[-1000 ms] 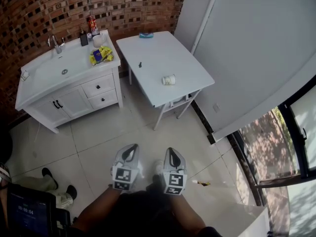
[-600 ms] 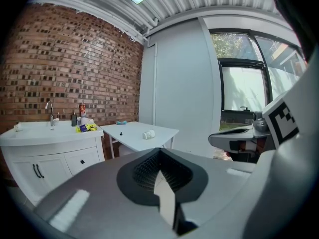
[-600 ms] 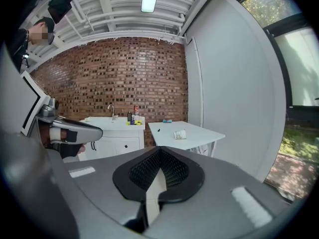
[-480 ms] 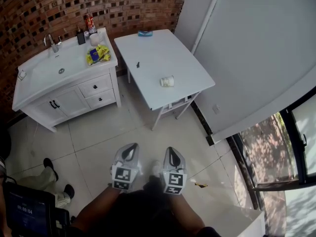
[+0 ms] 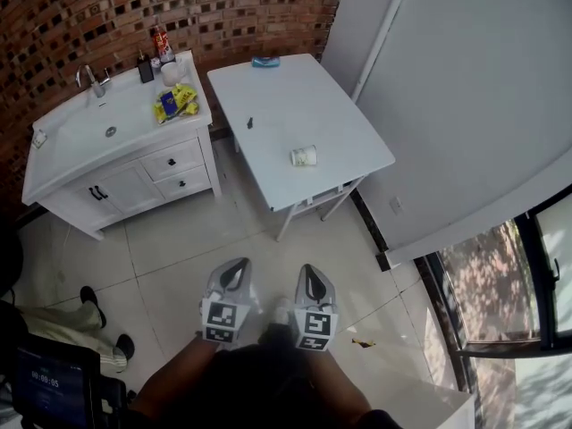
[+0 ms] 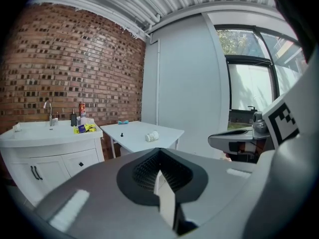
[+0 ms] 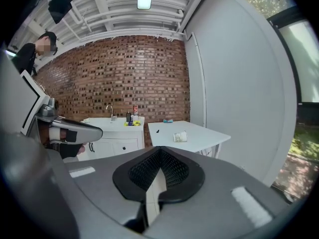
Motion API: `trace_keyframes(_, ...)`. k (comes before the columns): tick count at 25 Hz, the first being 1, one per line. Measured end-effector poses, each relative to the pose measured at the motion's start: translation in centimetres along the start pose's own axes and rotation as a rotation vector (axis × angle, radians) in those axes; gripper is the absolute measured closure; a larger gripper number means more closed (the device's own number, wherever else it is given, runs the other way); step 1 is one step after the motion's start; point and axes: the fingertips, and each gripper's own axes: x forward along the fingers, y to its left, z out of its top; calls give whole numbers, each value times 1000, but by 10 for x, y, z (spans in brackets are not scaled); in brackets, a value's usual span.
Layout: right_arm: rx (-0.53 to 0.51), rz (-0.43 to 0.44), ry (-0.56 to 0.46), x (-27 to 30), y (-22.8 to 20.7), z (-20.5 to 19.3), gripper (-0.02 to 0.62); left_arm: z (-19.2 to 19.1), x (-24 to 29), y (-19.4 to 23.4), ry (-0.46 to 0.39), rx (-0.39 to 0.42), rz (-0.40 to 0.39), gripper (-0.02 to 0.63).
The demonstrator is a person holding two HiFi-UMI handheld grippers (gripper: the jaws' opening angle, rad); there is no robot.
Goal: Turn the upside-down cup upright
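A white paper cup (image 5: 304, 156) rests near the front right edge of the white table (image 5: 268, 96) and seems to lie on its side. It shows small and far off in the left gripper view (image 6: 152, 135) and in the right gripper view (image 7: 180, 136). My left gripper (image 5: 236, 268) and right gripper (image 5: 309, 273) hang side by side over the tiled floor, well short of the table. Both point towards it. Each has its jaws together with nothing between them (image 6: 159, 159) (image 7: 159, 159).
A white sink cabinet (image 5: 134, 181) stands left of the table against the brick wall, with bottles and a yellow packet (image 5: 177, 99) on top. A blue item (image 5: 264, 62) and a small black piece (image 5: 249, 123) lie on the table. A person's shoes (image 5: 89, 295) are at the left. A grey wall panel and a window are on the right.
The table, the cup and the floor have slid slightly down the head view, so I have come a little closer. Both grippers keep the same pose, shut.
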Motion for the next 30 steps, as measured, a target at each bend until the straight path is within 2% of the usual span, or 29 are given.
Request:
trace_keyframes(13,-11,62,14,48,-31,16,583,17,55,-1,22,-14,33,611)
trace_keyframes(25,-1,125,23,78,-56,20,583,31,94,-10,36,38,73,611)
trace_keyframes(30,4,139,27,87,-69,23,583,36,107,-16,41,34,84,611)
